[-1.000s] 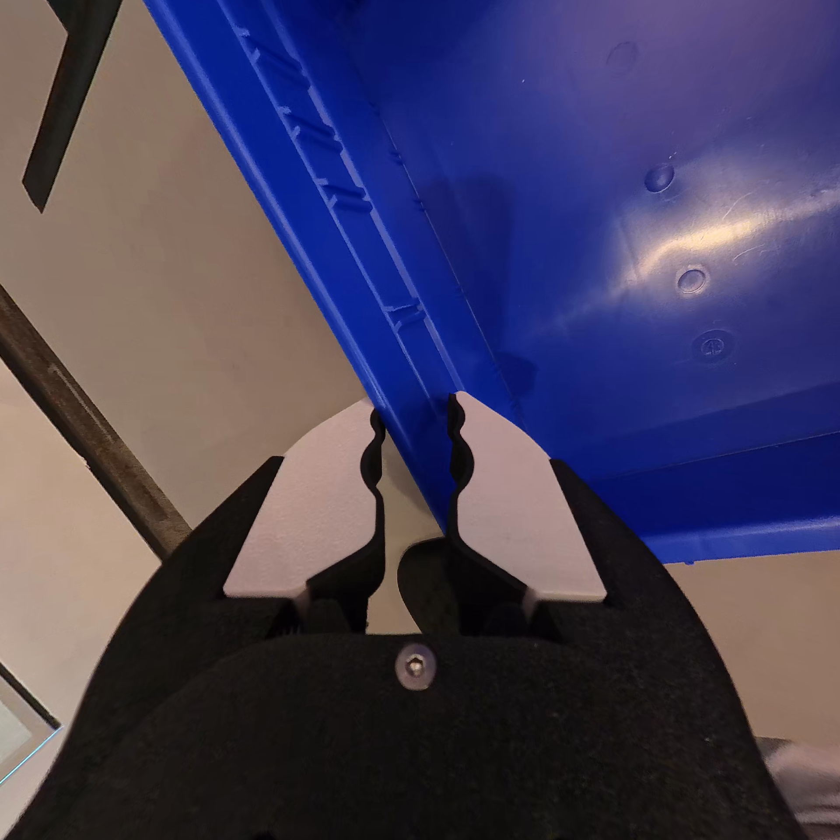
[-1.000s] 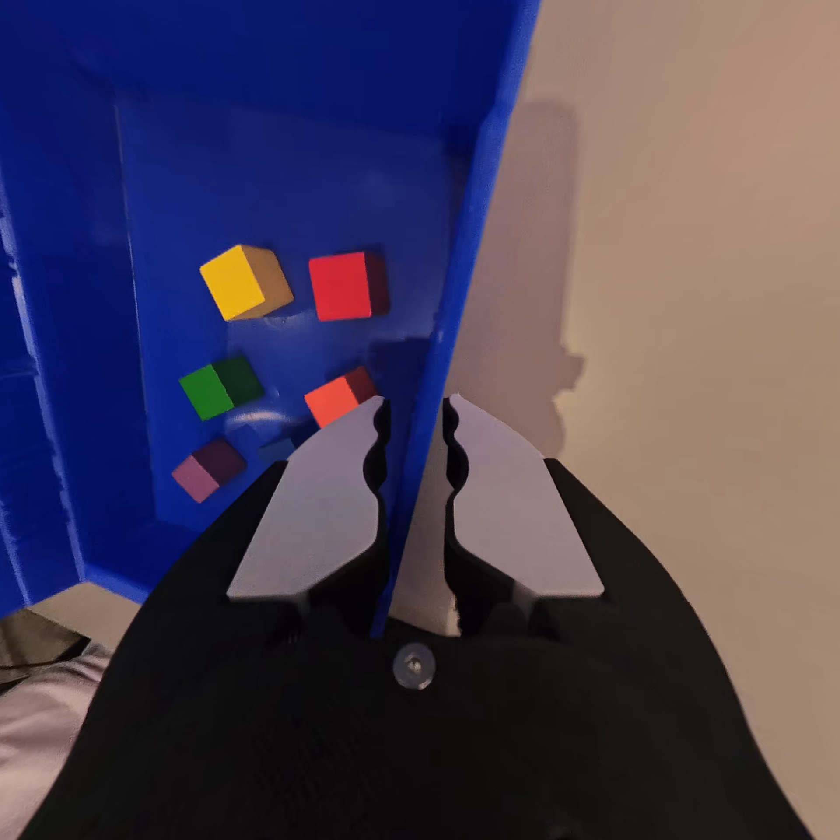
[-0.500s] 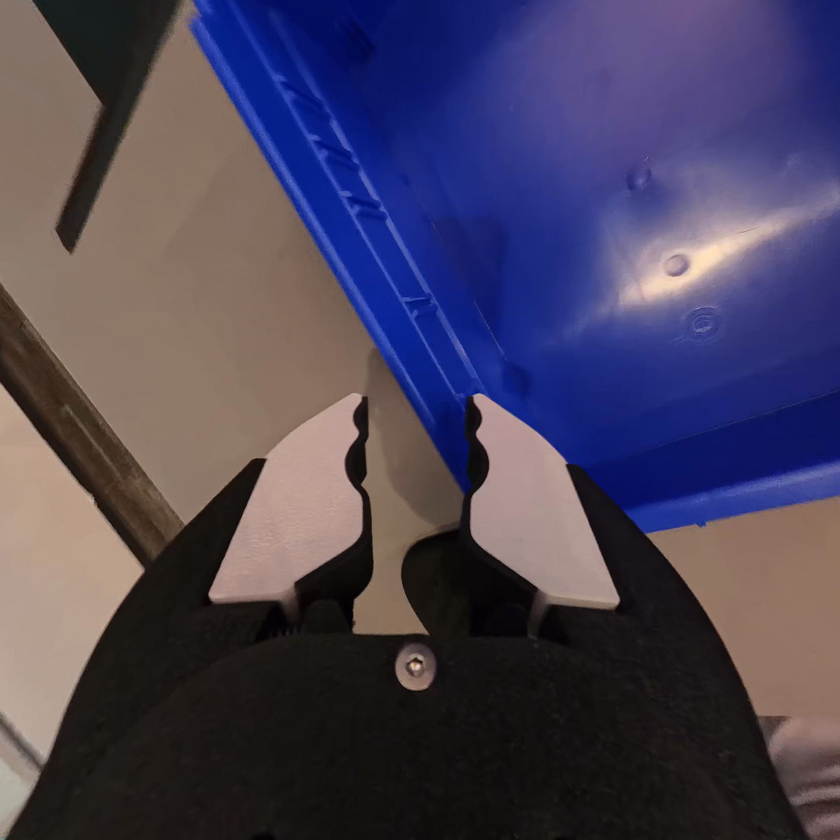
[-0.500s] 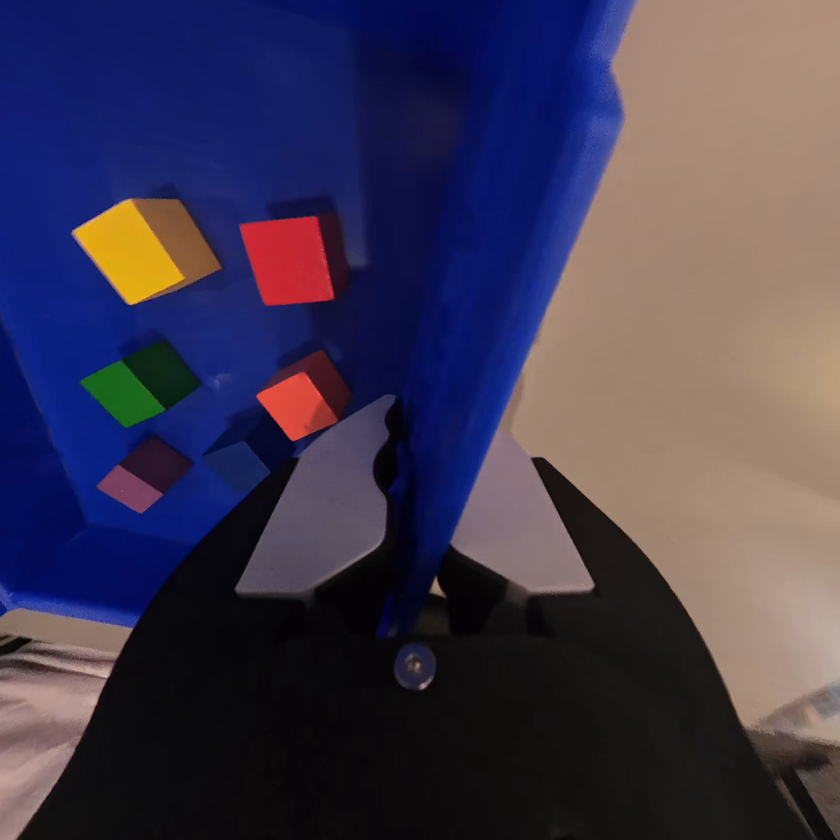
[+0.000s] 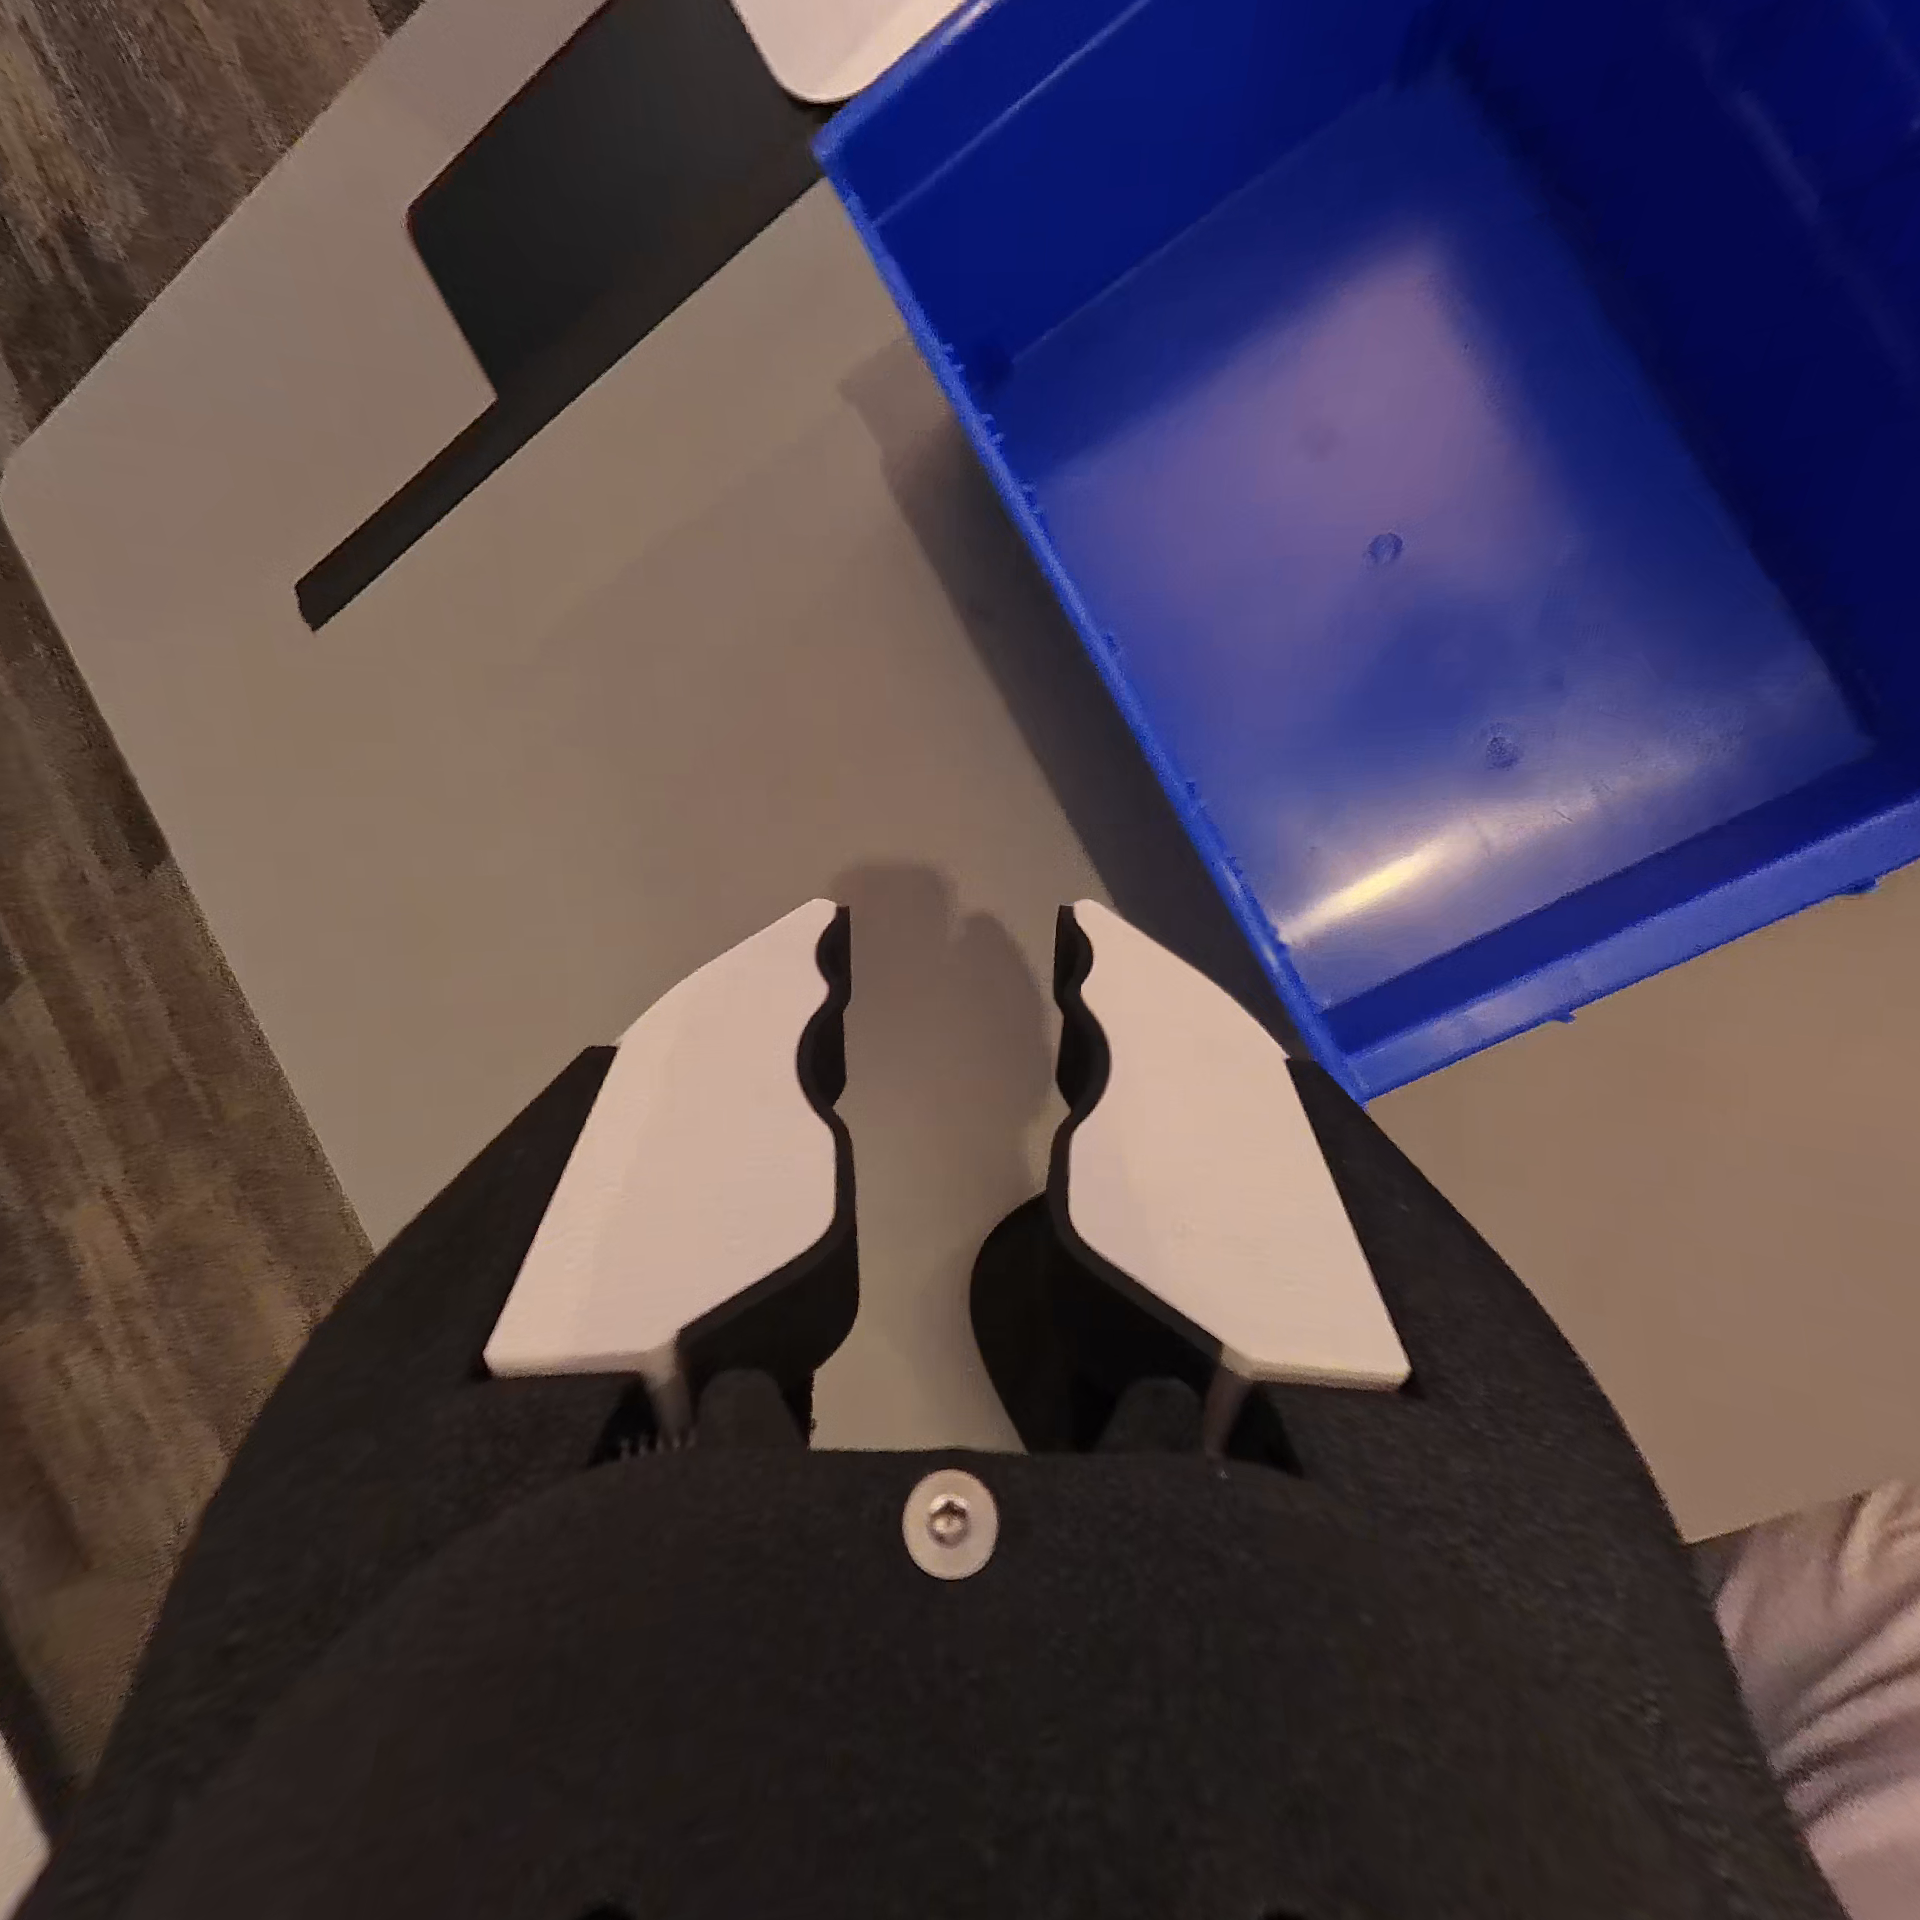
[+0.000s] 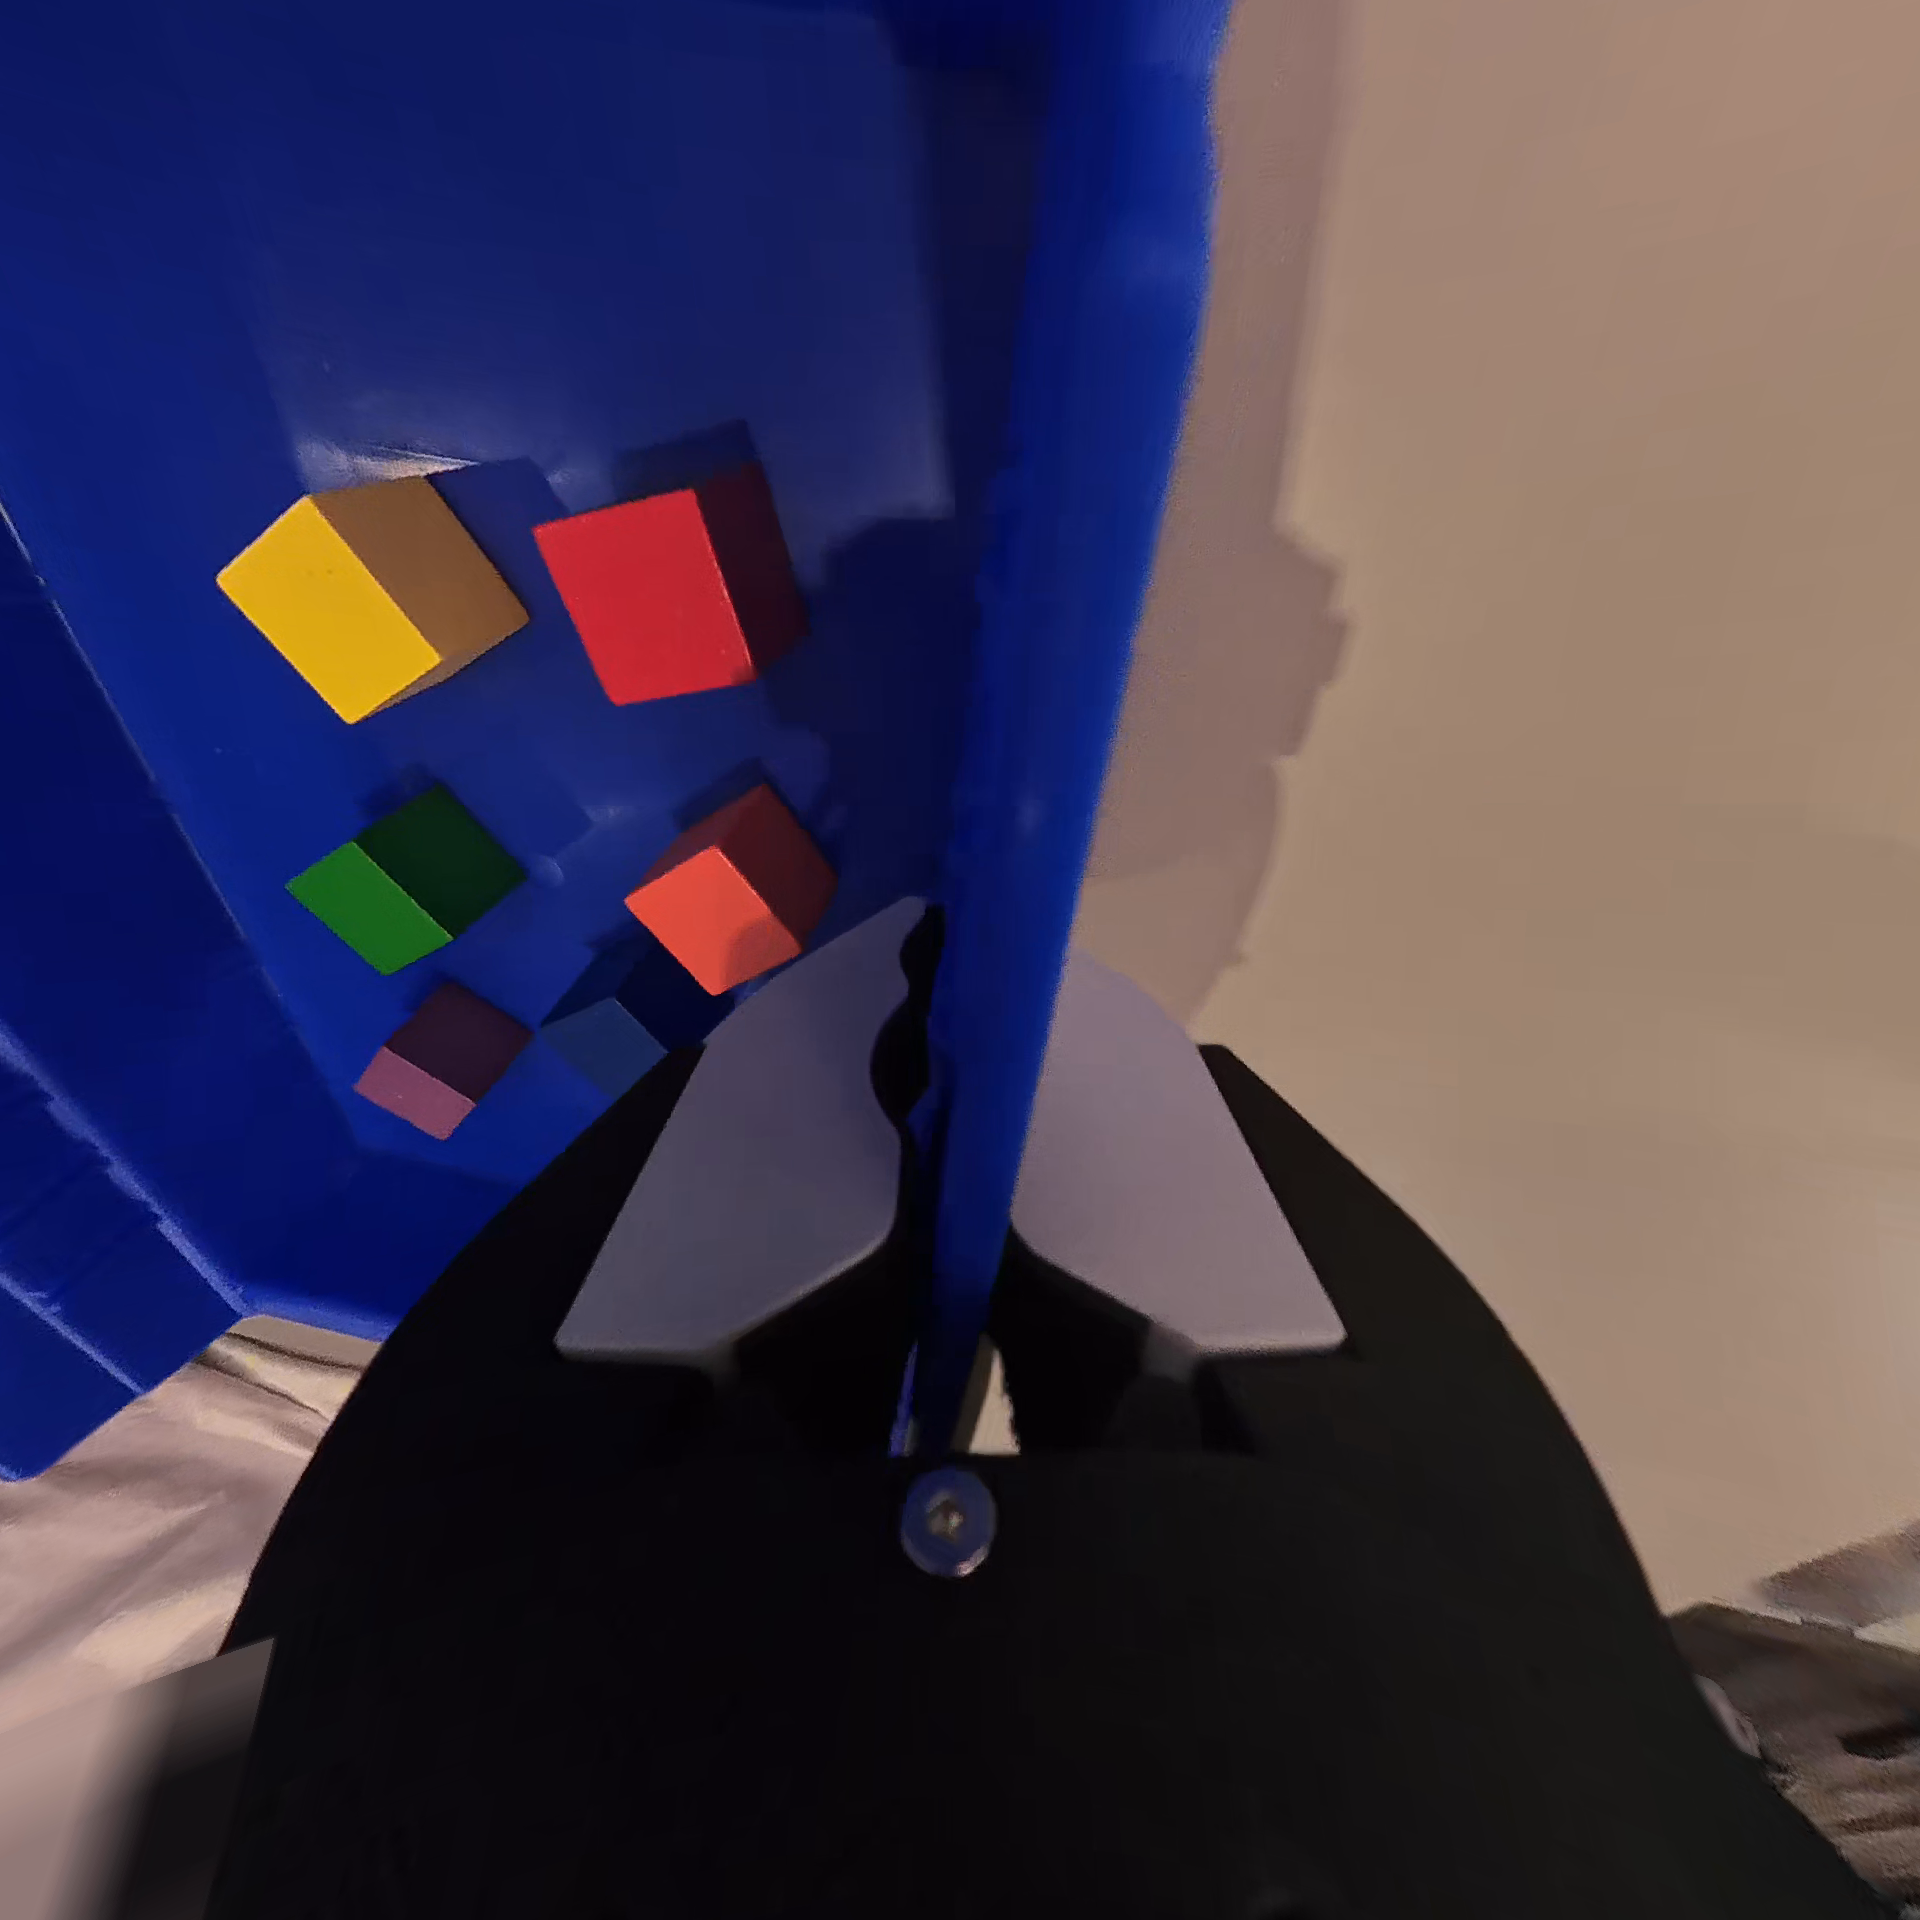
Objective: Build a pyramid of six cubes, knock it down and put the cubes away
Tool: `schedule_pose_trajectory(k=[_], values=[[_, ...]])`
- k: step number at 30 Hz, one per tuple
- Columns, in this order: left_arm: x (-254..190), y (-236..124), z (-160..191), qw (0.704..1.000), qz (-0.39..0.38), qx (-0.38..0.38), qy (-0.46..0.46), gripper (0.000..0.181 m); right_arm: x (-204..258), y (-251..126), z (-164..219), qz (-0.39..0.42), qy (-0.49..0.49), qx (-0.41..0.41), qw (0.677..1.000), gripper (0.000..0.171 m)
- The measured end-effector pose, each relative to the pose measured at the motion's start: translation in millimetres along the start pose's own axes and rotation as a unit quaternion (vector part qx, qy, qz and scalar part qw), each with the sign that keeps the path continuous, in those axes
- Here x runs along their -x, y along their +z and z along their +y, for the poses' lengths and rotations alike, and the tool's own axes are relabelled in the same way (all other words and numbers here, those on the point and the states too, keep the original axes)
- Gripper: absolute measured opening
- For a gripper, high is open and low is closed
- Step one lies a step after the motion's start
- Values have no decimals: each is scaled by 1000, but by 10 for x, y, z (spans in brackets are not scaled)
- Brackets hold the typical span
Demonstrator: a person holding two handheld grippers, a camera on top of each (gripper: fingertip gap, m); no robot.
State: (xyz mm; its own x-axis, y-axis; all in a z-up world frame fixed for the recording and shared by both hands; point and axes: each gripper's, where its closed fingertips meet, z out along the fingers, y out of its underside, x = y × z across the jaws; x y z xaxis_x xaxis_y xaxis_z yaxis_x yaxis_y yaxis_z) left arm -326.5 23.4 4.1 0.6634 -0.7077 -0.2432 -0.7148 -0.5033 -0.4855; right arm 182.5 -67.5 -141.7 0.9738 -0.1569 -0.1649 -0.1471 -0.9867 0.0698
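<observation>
Six small painted wooden cubes lie loose on the floor of the blue plastic bin (image 6: 644, 260): a yellow cube (image 6: 343, 613) and a red cube (image 6: 649, 592) side by side farther in, a green cube (image 6: 384, 894) and an orange cube (image 6: 717, 914) nearer, and a purple cube (image 6: 436, 1070) and a dark blue cube (image 6: 613, 1039) nearest, the last partly hidden behind a gripper finger. None of them touches another as far as the right wrist view shows. The right gripper (image 6: 982, 1039) has its jaws clamped on the bin's right side wall, one finger inside the bin and one outside it. The left gripper (image 5: 951, 997) hangs over the pale grey counter (image 5: 540, 748), its jaws parted and holding nothing, clear of the bin (image 5: 1174, 343), which stands just to its right with its near corner beside the right finger. In the left wrist view the part of the bin floor that shows is bare. A black cut-out (image 5: 582, 239) shows in the counter farther off, and grey-brown wood-grain flooring (image 5: 94, 935) lies past the counter's left edge.
</observation>
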Motion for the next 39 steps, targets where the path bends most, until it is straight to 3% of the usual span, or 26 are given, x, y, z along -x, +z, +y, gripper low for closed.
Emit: schedule_pose_trajectory(k=[5,10,14,19,26,31,35,39], values=[[281,-164,85,998,7,-40,-50,34,-229,-210,105,5,24,-14,1000,8],[529,-338,212,993,-8,-67,-93,32,-46,-667,123,-4,26,-11,1000,8],[629,-551,280,988,-22,-103,-114,31,451,-1190,-35,18,-7,-9,1000,6],[703,-803,450,982,-47,-128,-127,30,1550,-1498,-334,19,-86,6,996,6],[895,-1086,807,969,-91,-144,-177,31,3470,-1080,-739,-46,-211,44,975,7],[1050,-1373,908,945,-128,-201,-222,38,4668,-704,-958,-86,-246,49,964,7],[1133,-1629,899,921,-156,-263,-242,37,5396,-415,-1052,-106,-247,45,962,7],[1059,-1618,834,926,-145,-268,-223,32,5892,-144,-1067,-109,-240,49,963,8]])
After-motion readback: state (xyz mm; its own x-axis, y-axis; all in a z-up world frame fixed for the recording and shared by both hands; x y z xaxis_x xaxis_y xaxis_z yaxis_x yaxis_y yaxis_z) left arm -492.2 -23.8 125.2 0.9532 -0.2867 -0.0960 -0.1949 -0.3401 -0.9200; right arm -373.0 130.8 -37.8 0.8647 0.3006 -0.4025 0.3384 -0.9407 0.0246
